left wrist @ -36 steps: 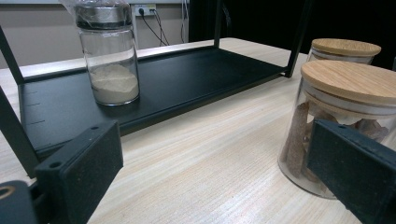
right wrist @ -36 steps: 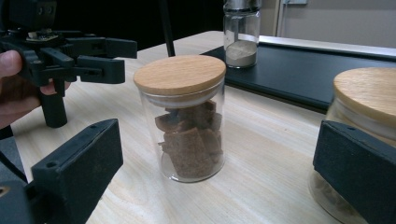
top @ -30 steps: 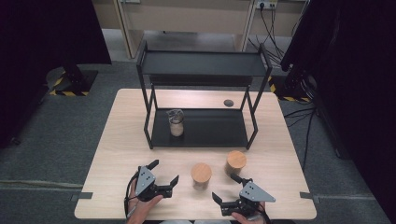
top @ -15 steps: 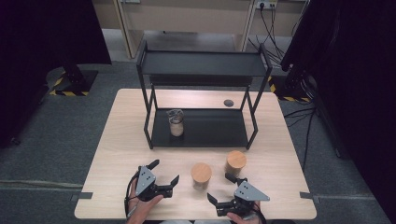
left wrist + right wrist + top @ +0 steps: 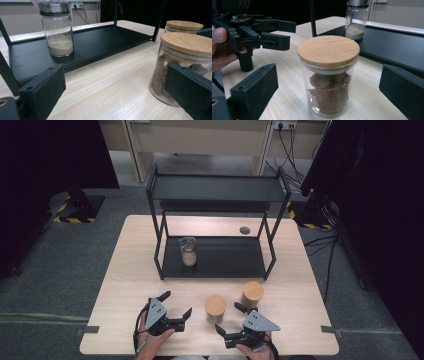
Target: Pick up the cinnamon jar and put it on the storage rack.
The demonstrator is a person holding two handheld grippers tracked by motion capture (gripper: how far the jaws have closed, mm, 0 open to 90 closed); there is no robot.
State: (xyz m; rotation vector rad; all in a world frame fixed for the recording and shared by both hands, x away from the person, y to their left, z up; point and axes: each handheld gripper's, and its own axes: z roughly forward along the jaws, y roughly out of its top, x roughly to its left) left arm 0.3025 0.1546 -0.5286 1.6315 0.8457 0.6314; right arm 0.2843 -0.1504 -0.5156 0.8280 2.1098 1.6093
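Two grippers are resting low over the pale wooden table [image 5: 130, 270], both with jaws spread wide and holding nothing. Just ahead of the right gripper [image 5: 231, 320], between it and the left gripper [image 5: 176, 306], the nearer wood-lidded jar [image 5: 215, 307] is standing upright. Beyond it, a black shelf rack [image 5: 220, 260] is carrying a glass jar of powder [image 5: 188, 252]; grey carpet [image 5: 75, 250] is surrounding everything

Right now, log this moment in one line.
left gripper: open, idle | right gripper: open, facing near jar | shelf jar: on rack
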